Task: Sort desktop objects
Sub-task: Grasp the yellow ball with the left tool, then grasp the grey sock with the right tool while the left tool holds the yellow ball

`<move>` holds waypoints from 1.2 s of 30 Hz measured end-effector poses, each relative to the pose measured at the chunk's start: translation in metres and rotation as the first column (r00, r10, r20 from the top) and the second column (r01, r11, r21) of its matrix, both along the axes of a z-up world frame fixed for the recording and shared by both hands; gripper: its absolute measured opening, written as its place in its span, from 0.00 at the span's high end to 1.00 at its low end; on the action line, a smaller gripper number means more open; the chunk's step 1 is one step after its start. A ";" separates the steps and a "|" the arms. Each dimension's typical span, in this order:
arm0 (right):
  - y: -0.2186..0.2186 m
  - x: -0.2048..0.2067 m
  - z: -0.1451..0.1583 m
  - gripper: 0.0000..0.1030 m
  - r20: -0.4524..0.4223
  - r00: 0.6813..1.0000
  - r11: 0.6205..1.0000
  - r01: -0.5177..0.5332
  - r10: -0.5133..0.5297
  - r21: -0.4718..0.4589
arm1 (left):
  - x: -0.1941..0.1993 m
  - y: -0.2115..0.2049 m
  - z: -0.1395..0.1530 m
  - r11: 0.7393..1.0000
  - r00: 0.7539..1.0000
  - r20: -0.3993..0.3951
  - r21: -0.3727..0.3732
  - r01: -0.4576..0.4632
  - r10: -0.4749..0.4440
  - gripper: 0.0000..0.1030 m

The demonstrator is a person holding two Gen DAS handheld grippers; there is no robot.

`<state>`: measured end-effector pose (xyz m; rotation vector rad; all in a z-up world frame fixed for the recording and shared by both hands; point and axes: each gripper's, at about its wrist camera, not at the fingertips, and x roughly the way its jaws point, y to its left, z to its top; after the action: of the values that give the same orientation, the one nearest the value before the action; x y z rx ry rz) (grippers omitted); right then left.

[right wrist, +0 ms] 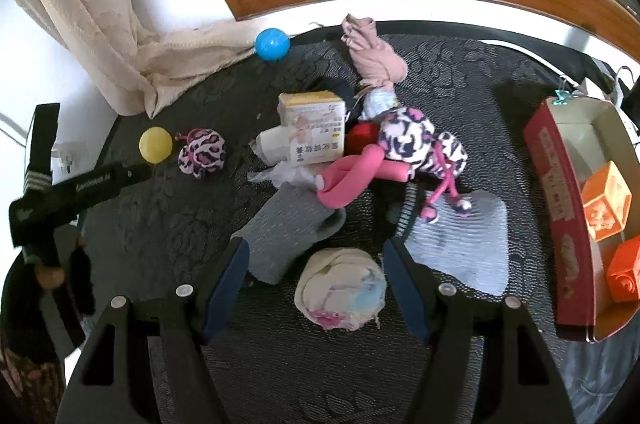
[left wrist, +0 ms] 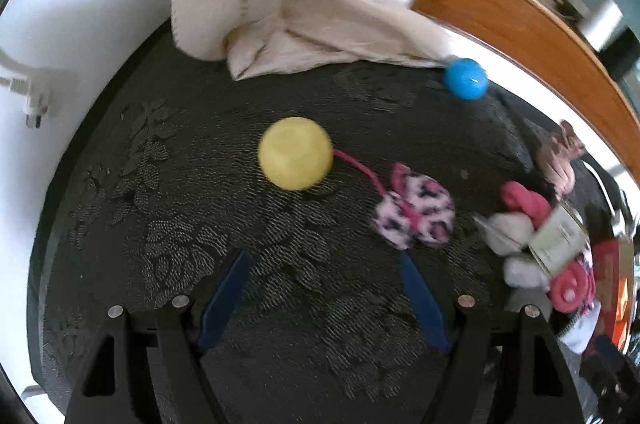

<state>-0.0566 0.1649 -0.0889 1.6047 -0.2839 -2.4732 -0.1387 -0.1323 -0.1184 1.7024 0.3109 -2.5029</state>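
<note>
While both tongs hang parted and empty, the left tongs [left wrist: 324, 260] face a yellow ball [left wrist: 295, 153] mid-frame; the right tongs [right wrist: 316, 252] straddle a rolled cloth bundle [right wrist: 341, 289] low centre.

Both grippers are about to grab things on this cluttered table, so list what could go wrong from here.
1. The yellow ball could roll away if the open left gripper nudges it.
2. The right gripper straddles the rolled cloth bundle; closing might also snag the grey sock beside it.
</note>
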 end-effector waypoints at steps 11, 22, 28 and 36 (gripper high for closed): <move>-0.011 -0.008 -0.010 0.29 0.033 0.999 1.000 -0.007 0.006 0.020 | -0.046 -0.025 -0.025 1.000 1.000 -0.004 0.004 -0.025 0.025 0.23; -0.027 -0.017 -0.019 0.29 0.061 0.998 0.999 -0.026 0.024 0.031 | -0.074 -0.035 -0.055 0.999 1.000 0.012 -0.042 -0.021 0.021 0.23; -0.036 -0.024 -0.023 0.29 0.071 0.997 0.999 -0.047 0.045 0.026 | -0.071 -0.035 -0.057 0.998 1.000 -0.007 -0.058 -0.020 0.020 0.47; -0.041 -0.032 -0.035 0.29 0.109 0.992 0.998 -0.055 0.056 -0.008 | -0.057 -0.035 -0.028 1.000 0.997 -0.082 0.002 -0.011 0.011 0.47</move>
<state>-0.0886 0.1238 -0.1238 1.7253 -0.2560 -2.3466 -0.1955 -0.1676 -0.1465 1.5967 0.3283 -2.5700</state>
